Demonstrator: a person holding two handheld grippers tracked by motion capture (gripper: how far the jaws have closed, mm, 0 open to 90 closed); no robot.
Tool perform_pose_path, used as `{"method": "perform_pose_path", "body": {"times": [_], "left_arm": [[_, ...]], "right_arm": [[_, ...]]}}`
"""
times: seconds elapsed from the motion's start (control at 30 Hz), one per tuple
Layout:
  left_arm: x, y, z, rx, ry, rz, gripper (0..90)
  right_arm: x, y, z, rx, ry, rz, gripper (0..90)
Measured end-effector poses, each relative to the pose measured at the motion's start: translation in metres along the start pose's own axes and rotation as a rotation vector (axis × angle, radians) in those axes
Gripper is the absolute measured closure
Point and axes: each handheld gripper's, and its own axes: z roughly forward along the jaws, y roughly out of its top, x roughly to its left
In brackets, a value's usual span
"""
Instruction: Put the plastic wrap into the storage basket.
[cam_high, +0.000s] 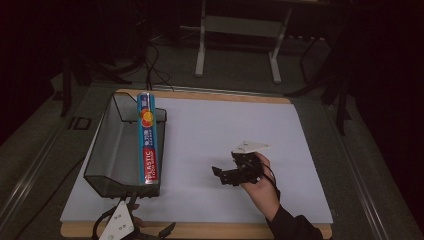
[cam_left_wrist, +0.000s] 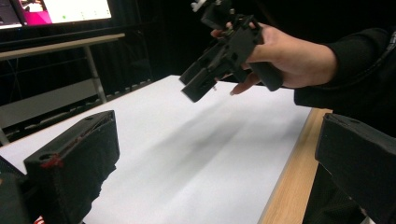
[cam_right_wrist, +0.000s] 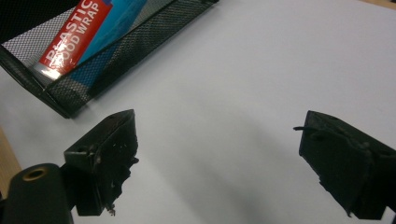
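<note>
A long blue and red plastic food wrap box (cam_high: 147, 138) lies along the right rim of a black mesh basket (cam_high: 112, 145) at the left of the white table mat (cam_high: 235, 135). The same box (cam_right_wrist: 79, 32) and basket (cam_right_wrist: 135, 44) show at the upper left of the right gripper view. My right gripper (cam_high: 220, 173) hovers open over the mat's middle, to the right of the basket, with nothing between its jaws. My left gripper (cam_high: 131, 204) sits at the table's front edge just below the basket, open and empty. The right gripper (cam_left_wrist: 198, 86) appears, held in a hand, in the left gripper view.
A wooden table edge (cam_high: 200, 231) borders the mat at the front. Metal frame legs (cam_high: 201, 45) and cables stand on the dark floor behind the table. The mat's right and far parts are bare white surface.
</note>
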Motion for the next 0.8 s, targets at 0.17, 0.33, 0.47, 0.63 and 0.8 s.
{"method": "perform_pose_path", "body": {"times": [0.17,0.33,0.47,0.63,0.8], "left_arm": [[0.0,0.0,0.001,0.003,-0.001,0.003,0.6],[0.0,0.0,0.001,0.006,-0.002,0.004,0.6],[0.0,0.0,0.001,0.007,-0.003,0.003,0.6],[-0.001,0.0,0.001,0.007,-0.004,0.004,0.6],[-0.001,0.0,0.001,0.01,-0.007,0.007,0.6]], "right_arm": [[-0.007,-0.009,-0.018,-0.032,-0.008,0.023,11.3],[-0.012,-0.019,-0.031,-0.032,-0.03,0.03,11.3],[-0.014,-0.026,-0.039,-0.038,-0.031,0.044,11.3],[-0.018,-0.039,-0.047,-0.036,-0.06,0.028,11.3],[-0.023,-0.05,-0.048,-0.024,-0.07,0.04,11.3]]}}
